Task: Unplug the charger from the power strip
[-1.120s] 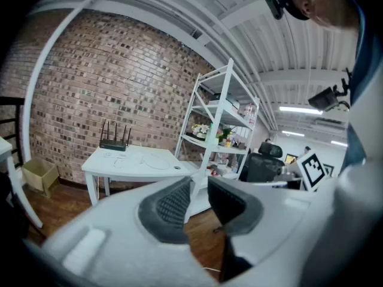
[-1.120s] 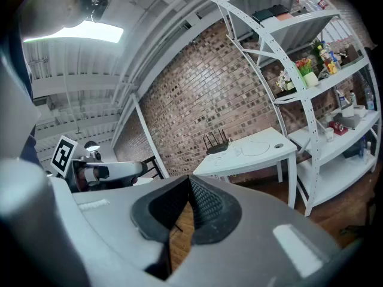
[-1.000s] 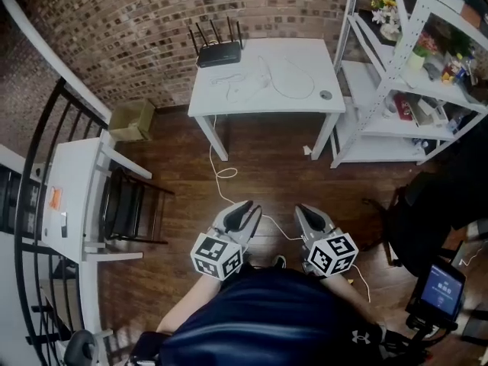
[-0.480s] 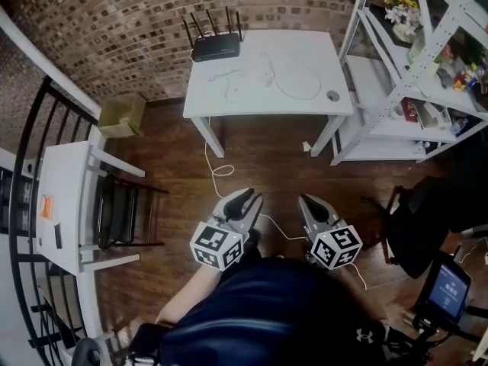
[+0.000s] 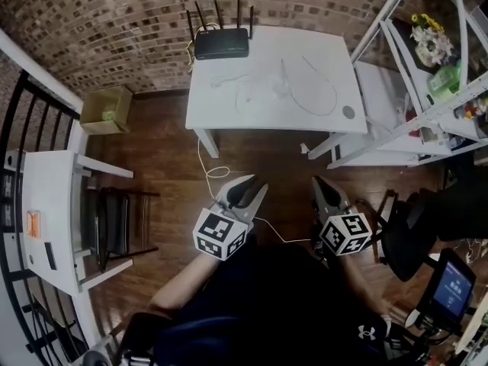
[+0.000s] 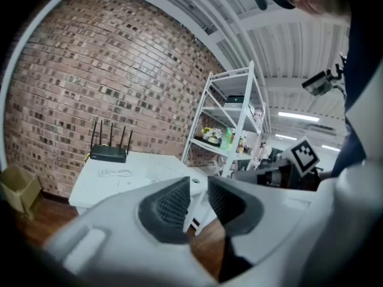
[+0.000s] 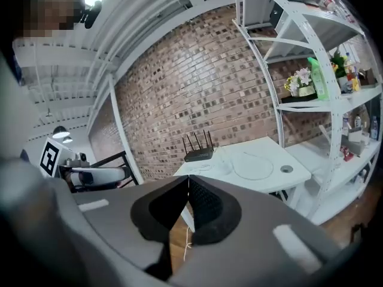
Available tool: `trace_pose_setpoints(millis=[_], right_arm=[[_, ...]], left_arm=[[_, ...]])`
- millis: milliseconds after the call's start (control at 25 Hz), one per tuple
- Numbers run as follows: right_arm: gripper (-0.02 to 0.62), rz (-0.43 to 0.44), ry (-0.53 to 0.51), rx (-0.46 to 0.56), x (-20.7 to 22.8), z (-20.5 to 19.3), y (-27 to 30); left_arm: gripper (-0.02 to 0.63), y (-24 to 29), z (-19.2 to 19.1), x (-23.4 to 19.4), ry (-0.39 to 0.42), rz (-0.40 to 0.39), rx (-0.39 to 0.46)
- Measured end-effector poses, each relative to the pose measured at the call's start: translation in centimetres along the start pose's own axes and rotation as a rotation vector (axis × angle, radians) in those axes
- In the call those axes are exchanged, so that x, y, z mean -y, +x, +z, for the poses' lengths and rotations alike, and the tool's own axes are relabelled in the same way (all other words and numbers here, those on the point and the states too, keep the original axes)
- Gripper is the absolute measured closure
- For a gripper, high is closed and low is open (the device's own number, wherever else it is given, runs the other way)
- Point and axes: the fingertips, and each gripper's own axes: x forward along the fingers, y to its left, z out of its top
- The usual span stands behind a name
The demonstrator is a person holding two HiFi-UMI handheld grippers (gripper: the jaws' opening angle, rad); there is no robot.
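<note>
A white table (image 5: 320,117) stands against the brick wall, well ahead of both grippers. On it lie a black router (image 5: 221,44) and loose white cables (image 5: 305,82). A pale white block (image 5: 255,97) lies among the cables; it is too small to tell a charger from a power strip. My left gripper (image 5: 254,183) is held over the wood floor, open and empty; the gap shows between its pads in the left gripper view (image 6: 198,187). My right gripper (image 5: 319,181) is shut on nothing, its pads meeting in the right gripper view (image 7: 188,181). Both point towards the table.
A white cord (image 5: 217,174) runs from the table across the floor. A small white object (image 5: 305,149) lies by the table's right leg. A metal shelf (image 5: 427,90) stands right, a cardboard box (image 5: 107,107) and black chair (image 5: 114,223) left, an office chair (image 5: 404,235) near right.
Both grippers and the head view have moved forward towards the white table, which now looks larger and nearer. The jaws keep their states.
</note>
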Motion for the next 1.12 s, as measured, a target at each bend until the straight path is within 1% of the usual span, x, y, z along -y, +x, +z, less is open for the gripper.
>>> trace_pose_setpoints(millis=[160,320,440,520,640,800,840,880,920,1040,1120], right_arm=[[0.584,-0.032,-0.038,-0.005,0.4,1.6,3.6],[0.584,-0.038,-0.095,-0.039,2.4,2.4,7.1],[0.584,-0.024,-0.132,-0.066,4.6,2.6,10.6],[0.583,-0.013,-0.154,-0.079,6.2,2.8,13.2],[0.583,0.024,-0.199,-0.119,8.5,2.6,17.5],[0.578,0.125,-0.276,-0.21,10.6,1.6,23.3],[0.555,0.146,-0.287,-0.233,11.3,1.4,24.5],[0.511,0.162,-0.298,-0.254,11.9,1.2,25.6],[0.494,0.174,-0.31,-0.272,12.6,1.0,26.6],[0.486,0.201,-0.345,-0.318,14.4,0.3,29.0],[0.485,0.207,-0.357,-0.342,15.4,-0.2,30.5]], left_arm=[[0.512,1.6,1.2,-3.4,-0.003,-0.01,-0.007],[0.512,3.6,1.9,-5.8,-0.019,-0.002,-0.017],[0.512,5.7,1.9,-7.5,-0.017,0.029,-0.034],[0.512,7.2,2.0,-8.9,-0.002,0.068,-0.046],[0.512,9.9,2.5,-10.9,0.037,0.136,-0.058],[0.512,14.5,3.4,-13.3,0.052,0.209,-0.079],[0.512,15.8,3.5,-13.8,0.054,0.221,-0.087],[0.512,17.1,3.5,-14.2,0.06,0.233,-0.098],[0.512,18.4,3.5,-14.7,0.068,0.243,-0.111],[0.512,21.6,2.8,-15.9,0.085,0.269,-0.14],[0.512,23.1,1.9,-17.1,0.126,0.299,-0.161]])
